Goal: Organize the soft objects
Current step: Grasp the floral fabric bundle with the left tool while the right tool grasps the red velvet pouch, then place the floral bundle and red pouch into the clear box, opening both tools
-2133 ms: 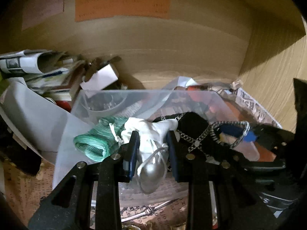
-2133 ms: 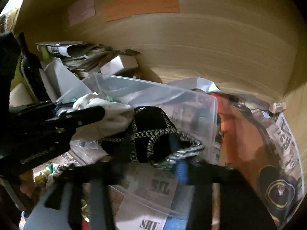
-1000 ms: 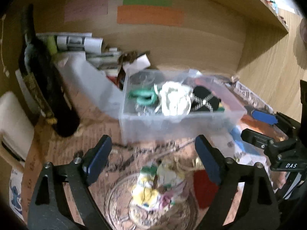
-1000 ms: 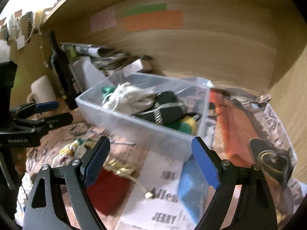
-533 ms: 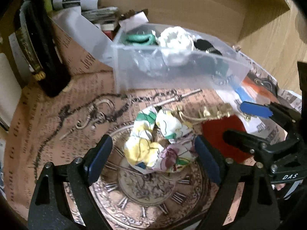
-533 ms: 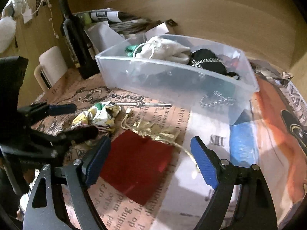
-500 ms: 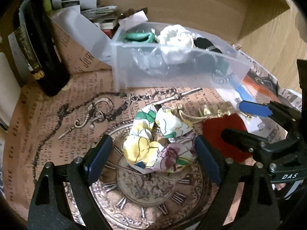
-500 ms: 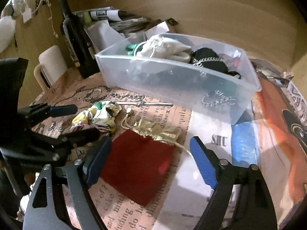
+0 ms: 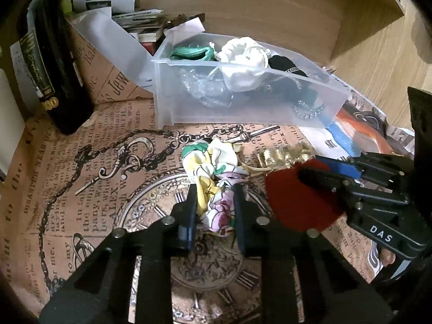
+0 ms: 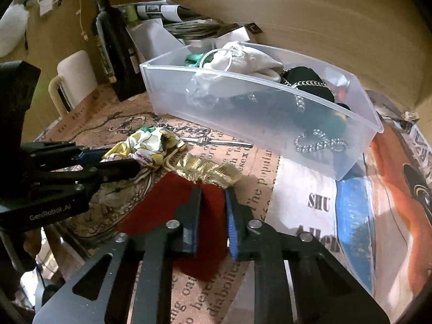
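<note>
My left gripper (image 9: 213, 191) is shut on a floral scrunchie (image 9: 213, 172) that lies on the printed table cover; it also shows in the right wrist view (image 10: 145, 143). My right gripper (image 10: 212, 191) is shut on a red pouch with a gold top (image 10: 208, 197), which also shows in the left wrist view (image 9: 291, 197). Behind them stands a clear plastic bin (image 9: 167, 100) holding a white drawstring bag (image 9: 243, 59), a green scrunchie (image 9: 189, 52) and a black pouch with a chain (image 10: 307, 83).
A dark wine bottle (image 9: 51, 62) stands at the left, a white mug (image 10: 73, 78) beside it. Papers and a small box (image 9: 121, 8) pile up behind the bin. A wooden wall closes the back and right. Newspaper sheets (image 10: 351, 216) cover the table at right.
Both grippers were open above the table half a second ago. They have dropped and closed, the left on the floral scrunchie, the right on the red pouch.
</note>
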A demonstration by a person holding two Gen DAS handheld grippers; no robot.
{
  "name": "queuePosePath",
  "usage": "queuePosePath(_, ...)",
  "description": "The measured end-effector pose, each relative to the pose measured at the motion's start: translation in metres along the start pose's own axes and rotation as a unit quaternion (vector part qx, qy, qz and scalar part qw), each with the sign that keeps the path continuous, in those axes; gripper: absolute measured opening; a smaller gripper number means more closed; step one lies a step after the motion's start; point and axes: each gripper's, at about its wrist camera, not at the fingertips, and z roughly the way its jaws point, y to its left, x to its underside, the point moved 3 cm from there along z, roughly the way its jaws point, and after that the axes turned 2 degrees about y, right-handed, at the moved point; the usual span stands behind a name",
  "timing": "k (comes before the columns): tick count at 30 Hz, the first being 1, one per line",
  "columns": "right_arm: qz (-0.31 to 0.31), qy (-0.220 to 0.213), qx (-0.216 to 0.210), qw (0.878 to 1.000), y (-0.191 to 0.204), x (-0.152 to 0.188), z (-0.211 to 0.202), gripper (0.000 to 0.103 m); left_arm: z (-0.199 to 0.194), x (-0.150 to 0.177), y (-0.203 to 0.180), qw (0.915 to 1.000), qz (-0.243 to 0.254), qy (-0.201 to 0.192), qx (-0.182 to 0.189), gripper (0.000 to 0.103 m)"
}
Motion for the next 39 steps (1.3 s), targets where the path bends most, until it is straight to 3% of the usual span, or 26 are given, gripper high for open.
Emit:
queuePosePath(13,0.012,-0.066,0.001,0.998,-0.008,-0.017,-0.041,0.012,-0.049,-0.025,-0.007,0.9967,0.002,-0.080,-0.010,0.019)
queuePosePath(26,0.011,-0.165,0.039,0.985,-0.029,-0.063,-0.090,0.012,-0.076,-0.083,-0.012,0.9868,-0.003,-0.162,-0.006,0.019)
queuePosePath(33,0.032,-0.193,0.060,0.979,-0.052,-0.092,-0.084,0.012,-0.066,-0.118,-0.010,0.9847,-0.001,-0.174,-0.014,0.019)
queuePosePath(39,0.043,-0.181,0.074,0.980,-0.069,-0.106,-0.061,0.012,-0.038,-0.138,-0.008,0.9872,-0.002,-0.159,-0.016,0.019)
